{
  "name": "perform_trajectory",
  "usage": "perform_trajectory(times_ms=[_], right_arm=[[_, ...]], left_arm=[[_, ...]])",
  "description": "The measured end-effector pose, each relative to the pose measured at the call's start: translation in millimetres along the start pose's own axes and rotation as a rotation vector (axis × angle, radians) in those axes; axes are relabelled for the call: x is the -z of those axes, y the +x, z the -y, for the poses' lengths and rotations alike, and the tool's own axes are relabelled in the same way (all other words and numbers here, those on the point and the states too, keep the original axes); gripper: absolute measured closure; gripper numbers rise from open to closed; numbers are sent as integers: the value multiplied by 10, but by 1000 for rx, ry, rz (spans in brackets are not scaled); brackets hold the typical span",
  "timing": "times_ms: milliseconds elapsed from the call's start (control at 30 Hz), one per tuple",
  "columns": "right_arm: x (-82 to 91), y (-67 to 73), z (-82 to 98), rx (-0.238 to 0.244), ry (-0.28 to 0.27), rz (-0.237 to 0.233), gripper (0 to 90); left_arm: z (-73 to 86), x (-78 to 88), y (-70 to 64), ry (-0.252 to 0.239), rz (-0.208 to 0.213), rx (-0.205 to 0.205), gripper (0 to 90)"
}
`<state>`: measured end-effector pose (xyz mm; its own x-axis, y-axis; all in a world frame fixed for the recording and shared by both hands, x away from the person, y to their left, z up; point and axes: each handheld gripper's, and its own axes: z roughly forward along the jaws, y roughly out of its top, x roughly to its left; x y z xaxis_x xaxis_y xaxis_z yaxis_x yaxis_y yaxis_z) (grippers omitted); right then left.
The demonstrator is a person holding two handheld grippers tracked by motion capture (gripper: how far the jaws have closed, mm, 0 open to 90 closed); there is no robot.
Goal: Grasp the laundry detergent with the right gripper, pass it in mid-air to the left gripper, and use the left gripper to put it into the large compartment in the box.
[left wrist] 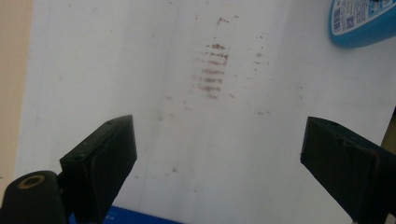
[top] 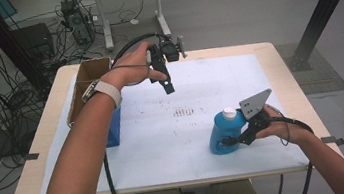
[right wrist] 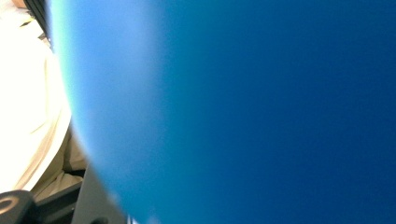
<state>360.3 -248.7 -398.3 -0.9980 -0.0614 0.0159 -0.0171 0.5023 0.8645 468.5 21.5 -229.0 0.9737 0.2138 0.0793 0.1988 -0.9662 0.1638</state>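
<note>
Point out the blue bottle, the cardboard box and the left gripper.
blue bottle (top: 222, 138): high view, on its blue body.
cardboard box (top: 92, 69): high view, on its far inner wall.
left gripper (left wrist: 219, 149): left gripper view, midway between its open jaws.

From above the near edge, the high view looks forward and down over the whole table (top: 276, 58). The left gripper view faces down at its white sheet (left wrist: 116, 70), sharing the blue bottle (top: 223, 135); the right gripper view presses against it.
</note>
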Motion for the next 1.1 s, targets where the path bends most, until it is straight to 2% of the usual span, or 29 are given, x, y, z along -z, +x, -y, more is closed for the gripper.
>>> perform_trajectory(times_ms=[1100], right_arm=[[-9, -8, 30, -3, -22, -1, 423]], left_arm=[[0, -11, -6, -5, 3, 2, 112]])
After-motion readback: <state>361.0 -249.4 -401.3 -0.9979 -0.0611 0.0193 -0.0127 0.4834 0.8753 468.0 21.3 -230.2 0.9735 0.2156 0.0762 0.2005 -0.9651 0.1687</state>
